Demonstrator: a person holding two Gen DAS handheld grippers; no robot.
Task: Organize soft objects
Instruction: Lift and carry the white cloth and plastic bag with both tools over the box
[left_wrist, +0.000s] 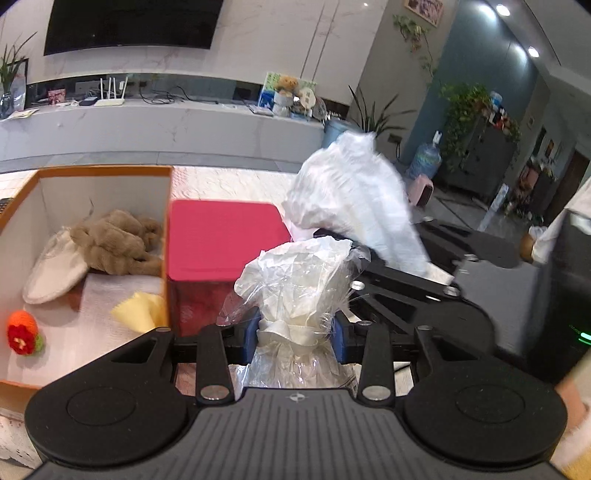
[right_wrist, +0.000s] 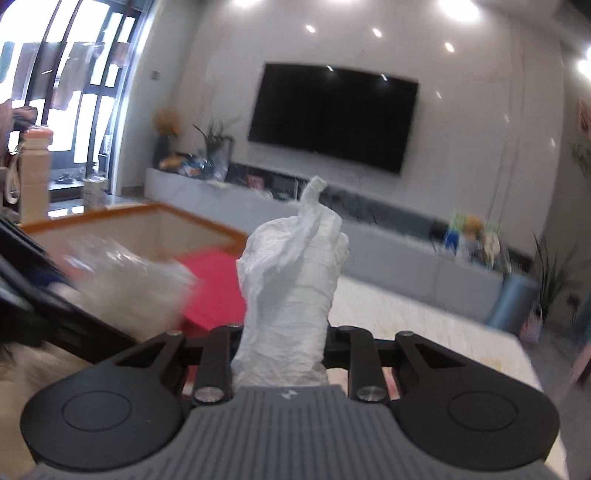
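Note:
My left gripper (left_wrist: 295, 332) is shut on a clear plastic bag (left_wrist: 295, 273) with white fabric bunched inside, pinched at its tied neck between the blue pads (left_wrist: 249, 334). To its right, a crumpled white cloth (left_wrist: 351, 195) sticks up from my right gripper (right_wrist: 280, 343), which is shut on that cloth (right_wrist: 295, 273); its fingertips are hidden behind it. An orange-rimmed open box (left_wrist: 107, 170) stands at the left and holds a brown plush toy (left_wrist: 114, 240), a white pouch (left_wrist: 55, 269), a yellow cloth (left_wrist: 140, 310) and an orange knitted ball (left_wrist: 22, 332).
A red box (left_wrist: 221, 236) stands right of the orange-rimmed box, both on a pale patterned table (left_wrist: 229, 184). Behind runs a low grey TV bench (left_wrist: 166, 125) under a wall screen (right_wrist: 332, 114). Plants and a water jug (left_wrist: 424, 158) are far right.

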